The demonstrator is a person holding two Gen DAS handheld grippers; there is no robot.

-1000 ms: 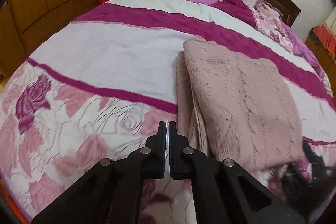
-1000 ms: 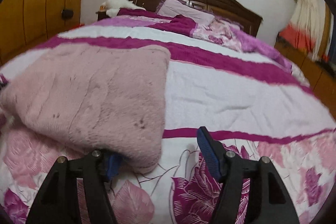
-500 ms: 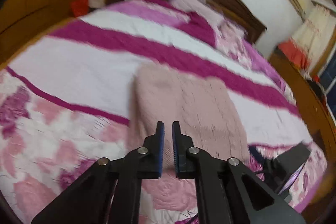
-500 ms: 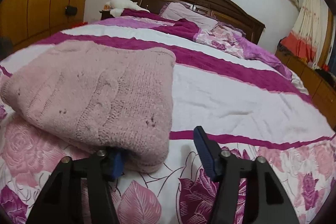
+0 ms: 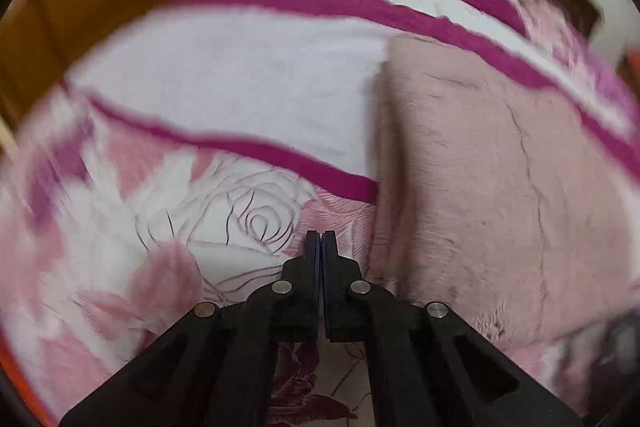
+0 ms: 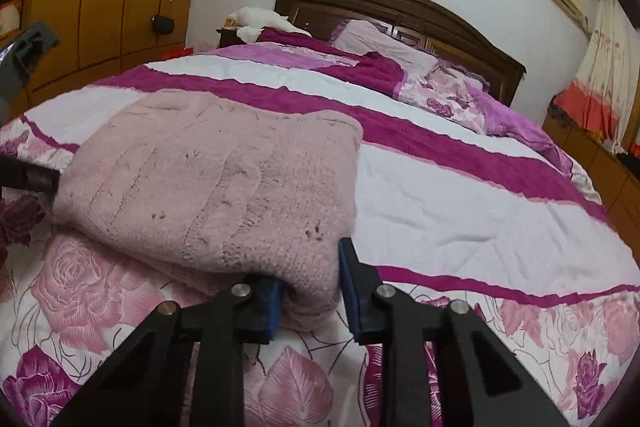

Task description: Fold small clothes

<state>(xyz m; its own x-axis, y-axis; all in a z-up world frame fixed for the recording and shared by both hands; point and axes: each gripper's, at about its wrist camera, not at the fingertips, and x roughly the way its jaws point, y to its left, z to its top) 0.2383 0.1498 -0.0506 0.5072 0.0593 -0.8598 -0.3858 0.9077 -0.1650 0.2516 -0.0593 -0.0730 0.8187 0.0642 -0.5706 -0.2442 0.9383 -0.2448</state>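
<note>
Quilted bedspread [image 5: 224,95], white with magenta bands and embossed roses, fills the blurred left view; the left gripper [image 5: 320,247] hangs empty, jaws together, lower than a moment ago, beside one folded, fuzzy pink knit sweater [image 5: 480,179]. From the right wrist, the right gripper [image 6: 310,283] has just been closing, its blue pads now pinching the sweater's [image 6: 216,179] near corner on the bed.

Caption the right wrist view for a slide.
Right gripper, jaws just closing around the near corner of a folded pink sweater on a floral bedspread.
</note>
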